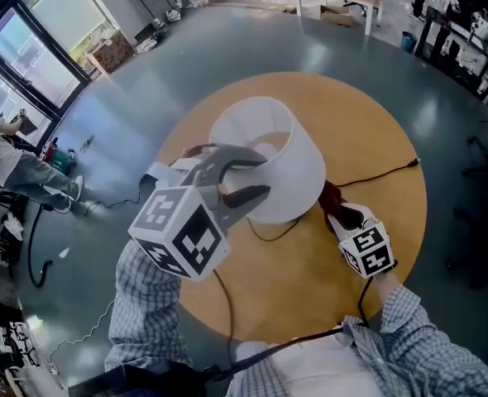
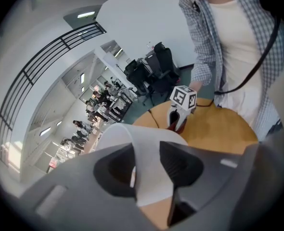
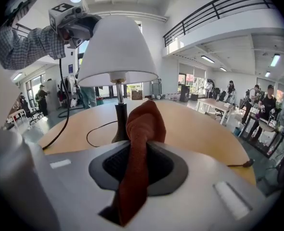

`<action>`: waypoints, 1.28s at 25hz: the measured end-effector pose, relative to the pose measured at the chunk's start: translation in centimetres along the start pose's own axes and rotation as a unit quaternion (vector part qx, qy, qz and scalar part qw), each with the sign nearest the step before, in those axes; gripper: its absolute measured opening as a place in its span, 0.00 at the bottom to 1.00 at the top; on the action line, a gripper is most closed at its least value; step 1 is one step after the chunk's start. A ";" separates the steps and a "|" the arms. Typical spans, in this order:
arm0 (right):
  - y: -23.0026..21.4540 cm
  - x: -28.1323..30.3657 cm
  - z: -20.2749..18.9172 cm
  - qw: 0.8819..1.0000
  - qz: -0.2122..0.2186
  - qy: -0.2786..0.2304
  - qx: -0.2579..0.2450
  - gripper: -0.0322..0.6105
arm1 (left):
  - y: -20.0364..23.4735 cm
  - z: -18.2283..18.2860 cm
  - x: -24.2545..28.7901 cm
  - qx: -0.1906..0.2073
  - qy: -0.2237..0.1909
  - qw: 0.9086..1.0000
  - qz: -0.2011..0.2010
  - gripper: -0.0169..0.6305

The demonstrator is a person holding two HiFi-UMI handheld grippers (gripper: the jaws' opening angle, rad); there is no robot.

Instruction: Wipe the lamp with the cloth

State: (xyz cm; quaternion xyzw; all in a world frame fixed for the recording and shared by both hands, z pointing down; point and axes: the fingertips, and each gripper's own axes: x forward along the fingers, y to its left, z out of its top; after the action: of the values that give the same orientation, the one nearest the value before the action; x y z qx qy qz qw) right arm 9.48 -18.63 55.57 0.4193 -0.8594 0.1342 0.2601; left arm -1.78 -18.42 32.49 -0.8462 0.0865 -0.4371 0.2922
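Right gripper view is showing the jaws of the right gripper [image 3: 138, 153] closing firmly on a red-brown cloth [image 3: 144, 124]. The cloth is filling the gap between the pads, and a rounded bunch of it is sticking out past the fingertips. Just behind this bunch, a little to the left, the dark stem [image 3: 119, 121] of the lamp is standing upright on the round wooden table [image 3: 204, 129]. I cannot tell if the cloth is touching the stem, but they are looking very near. The white shade [image 3: 117, 52] is sitting higher, up and to the left of the cloth, so the long axis of the lamp is running vertically, across the line of the jaws. On the other side, the left gripper [image 2: 147, 162] is straddling the rim of the shade with one jaw inside and one outside. The thin wall is passing between the pads and they seem to be pressing on it, so I am judging that this hand is steadying the lamp. Head view is placing the right gripper at the lower right of the shade, close under its edge. The hand with the cloth is therefore the nearer one for wiping, and I am thinking it needs to rise towards the shade.
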 end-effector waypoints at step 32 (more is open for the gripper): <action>9.6 2.3 -8.6 0.965 0.117 0.186 -0.146 0.51 | -3.5 4.8 1.4 0.050 -0.020 0.998 0.018 0.40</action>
State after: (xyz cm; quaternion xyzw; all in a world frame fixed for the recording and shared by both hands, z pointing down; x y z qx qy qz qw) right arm 3.61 -10.43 63.86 0.2412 -0.8491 0.1124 0.4564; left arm 2.49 -14.16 33.34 -0.8377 0.0743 -0.4180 0.3436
